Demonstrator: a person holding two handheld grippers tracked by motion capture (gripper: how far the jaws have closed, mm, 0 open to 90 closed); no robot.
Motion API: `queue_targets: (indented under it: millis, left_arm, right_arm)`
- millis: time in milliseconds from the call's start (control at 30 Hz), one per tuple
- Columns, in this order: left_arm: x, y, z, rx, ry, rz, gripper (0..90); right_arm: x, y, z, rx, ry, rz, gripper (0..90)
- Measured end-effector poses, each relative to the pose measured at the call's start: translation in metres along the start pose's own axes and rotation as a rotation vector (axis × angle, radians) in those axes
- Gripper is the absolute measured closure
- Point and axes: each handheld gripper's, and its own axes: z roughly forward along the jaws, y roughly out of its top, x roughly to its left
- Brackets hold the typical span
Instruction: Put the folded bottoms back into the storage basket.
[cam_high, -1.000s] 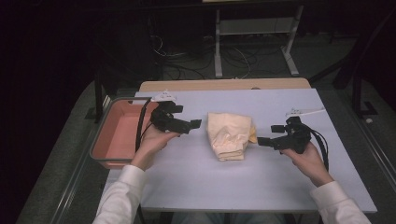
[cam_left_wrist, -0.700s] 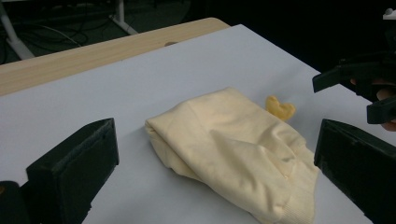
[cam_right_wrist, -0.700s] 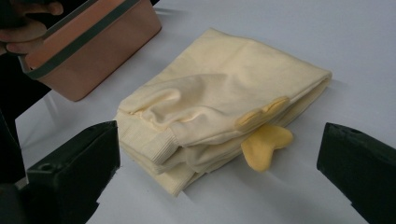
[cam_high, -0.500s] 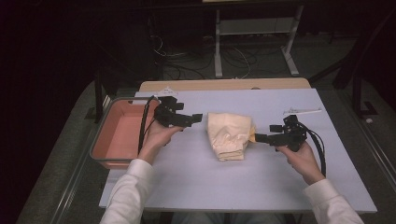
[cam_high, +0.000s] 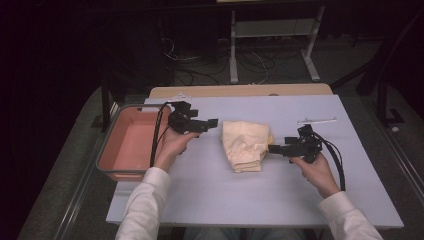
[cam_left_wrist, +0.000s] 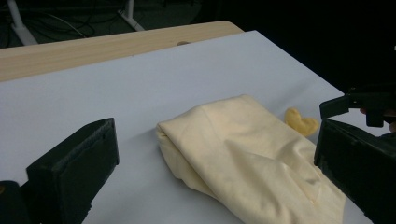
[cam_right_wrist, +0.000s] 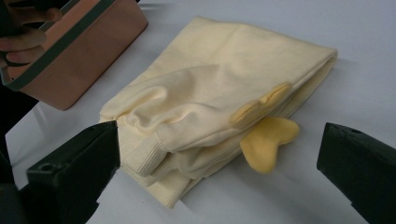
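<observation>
A folded pale yellow garment (cam_high: 245, 145) lies mid-table, with a ribbed cuff and a small darker yellow heart-shaped flap (cam_right_wrist: 268, 140) sticking out of its right edge. My left gripper (cam_high: 209, 123) hovers just left of the garment's far corner, jaws wide open. In the left gripper view the garment (cam_left_wrist: 247, 154) lies between and beyond the left gripper (cam_left_wrist: 217, 140), untouched. My right gripper (cam_high: 274, 148) points at the garment's right edge, almost at the flap. The right gripper (cam_right_wrist: 219, 140) is open, with the garment (cam_right_wrist: 210, 88) framed between its jaws.
A pink tray (cam_high: 116, 150) with a dark rim stands at the table's left edge, behind my left hand. A thin white strip (cam_high: 316, 120) lies at the back right. A wooden board (cam_high: 240, 91) borders the far side of the white tabletop (cam_high: 260, 200).
The right gripper has edged left, closer to the garment's right edge. The left gripper has shifted slightly forward and toward the garment. The garment has not moved.
</observation>
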Motion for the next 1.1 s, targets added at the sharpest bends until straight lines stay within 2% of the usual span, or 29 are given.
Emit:
queue_targets:
  millis: [300, 567, 700, 867, 1100]
  left_arm:
    - [0.001, -0.004, 0.017, 0.02, -0.012, -0.015, 0.0]
    - [0.006, -0.006, 0.023, 0.013, -0.011, -0.035, 0.0]
    - [0.011, -0.009, 0.029, 0.017, -0.006, -0.06, 0.0]
    - [0.016, -0.013, 0.036, 0.032, 0.0, -0.073, 0.0]
    - [0.02, -0.022, 0.049, 0.039, -0.017, -0.109, 0.0]
  right_arm:
    - [0.004, -0.003, 0.01, 0.028, 0.005, 0.006, 0.0]
    - [0.009, -0.005, 0.017, 0.048, 0.001, -0.007, 0.0]
    - [0.012, -0.008, 0.022, 0.048, 0.009, 0.009, 0.0]
    - [0.012, -0.011, 0.028, 0.067, 0.0, 0.024, 0.0]
    - [0.012, -0.014, 0.037, 0.106, -0.023, 0.06, 0.0]
